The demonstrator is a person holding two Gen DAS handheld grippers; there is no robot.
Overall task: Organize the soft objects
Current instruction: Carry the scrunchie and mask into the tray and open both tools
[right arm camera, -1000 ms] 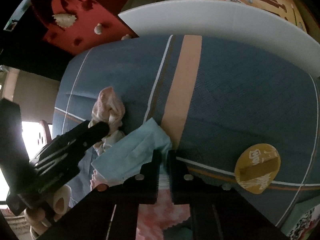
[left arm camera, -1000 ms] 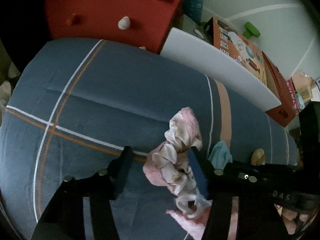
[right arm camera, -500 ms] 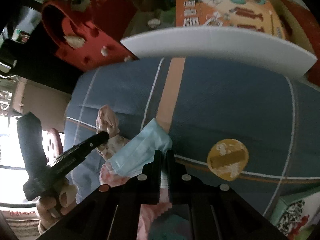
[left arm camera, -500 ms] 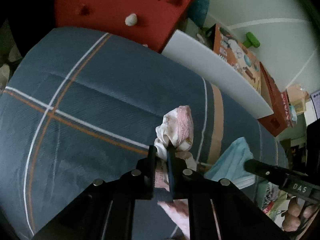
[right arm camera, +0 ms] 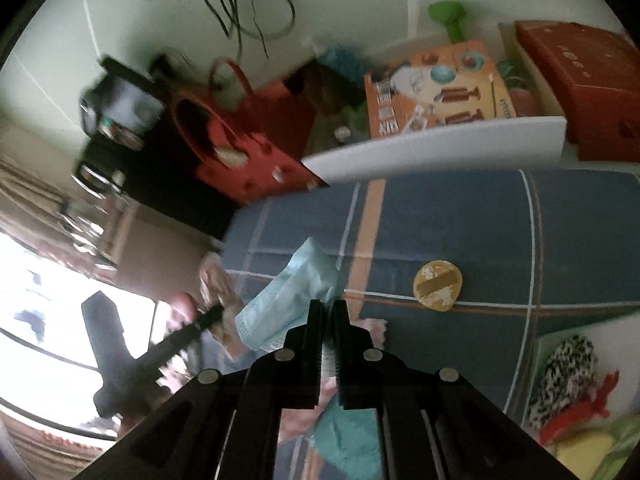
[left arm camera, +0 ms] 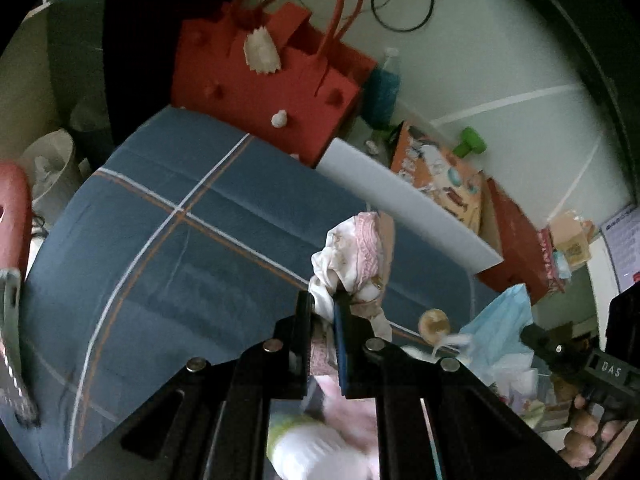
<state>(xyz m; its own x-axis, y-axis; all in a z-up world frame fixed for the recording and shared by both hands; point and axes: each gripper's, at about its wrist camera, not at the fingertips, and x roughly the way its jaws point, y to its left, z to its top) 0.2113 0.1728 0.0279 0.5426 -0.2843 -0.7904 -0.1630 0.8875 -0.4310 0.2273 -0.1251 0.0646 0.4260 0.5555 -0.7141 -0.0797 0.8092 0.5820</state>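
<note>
My left gripper (left arm camera: pixel 323 305) is shut on a pink and white scrunchie (left arm camera: pixel 355 255) and holds it up above the blue striped cloth (left arm camera: pixel 192 248). My right gripper (right arm camera: pixel 327 307) is shut on a light blue face mask (right arm camera: pixel 288 300) and holds it above the same cloth (right arm camera: pixel 480 224). The mask also shows at the right of the left wrist view (left arm camera: pixel 500 320), with the right gripper's body beside it. The left gripper and scrunchie (right arm camera: pixel 214 288) appear blurred at the left of the right wrist view. More pink cloth (left arm camera: pixel 344 412) lies below my left jaws.
A round yellow disc (right arm camera: pixel 438 286) lies on the cloth. A white foam board (left arm camera: pixel 400 196), a red felt bag (left arm camera: pixel 260 92), an orange box (right arm camera: pixel 432 88) and a red box (right arm camera: pixel 588 80) stand behind. A bin with patterned soft items (right arm camera: pixel 568 368) is at the lower right.
My left gripper closed on the scrunchie and raised it off the cloth. My right gripper stayed shut on the face mask and lifted it too; both views tilted up toward the wall.
</note>
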